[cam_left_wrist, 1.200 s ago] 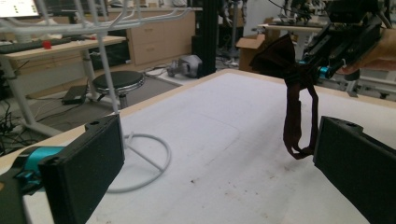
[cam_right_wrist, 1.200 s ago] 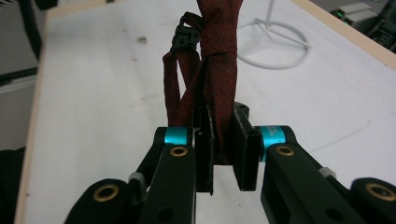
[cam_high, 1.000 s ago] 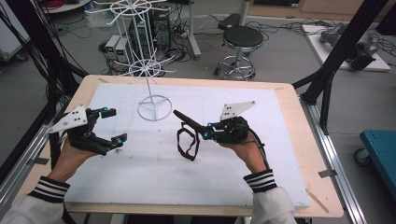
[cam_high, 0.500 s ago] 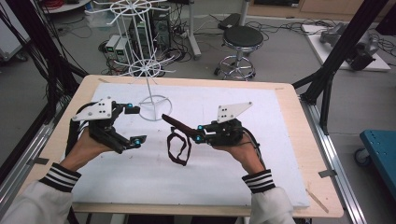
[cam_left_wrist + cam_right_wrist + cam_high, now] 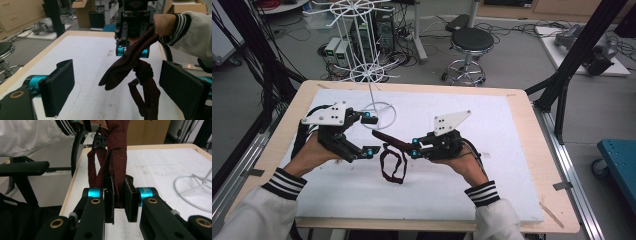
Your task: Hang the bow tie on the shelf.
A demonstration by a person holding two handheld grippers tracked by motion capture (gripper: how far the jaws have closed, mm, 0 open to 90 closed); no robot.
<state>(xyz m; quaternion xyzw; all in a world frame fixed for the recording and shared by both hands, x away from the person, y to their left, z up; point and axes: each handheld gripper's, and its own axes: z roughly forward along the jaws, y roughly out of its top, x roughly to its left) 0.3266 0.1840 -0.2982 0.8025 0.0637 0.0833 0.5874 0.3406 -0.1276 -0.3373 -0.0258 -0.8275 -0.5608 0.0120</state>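
Fingers (image 5: 110,202) of the right gripper (image 5: 414,148) are clenched on a dark red tie (image 5: 393,159), which is pinched flat between the pads in the right gripper view, its narrow band and black clip running away from the jaws. In the high view the tie hangs from that grip just above the white mat (image 5: 512,165), its loop drooping toward the mat between the two hands. The left gripper (image 5: 368,135) holds nothing: its pads (image 5: 60,87) stand wide on either side of the tie's broad end and have just been closing a little, with cloth between them but not yet touched. Compared with a second ago, the left hand has come in from the table's left edge and now sits just beside the tie, while the right hand has carried the tie a little leftward to meet it. To my judgement this is the approach to a second grasp, so the tie can be stretched or handed over, perhaps for the white wire rack (image 5: 369,75) standing at the mat's far edge. Small print on the turquoise collar (image 5: 146,192) of the right gripper is too blurred to read; no other writing shows.
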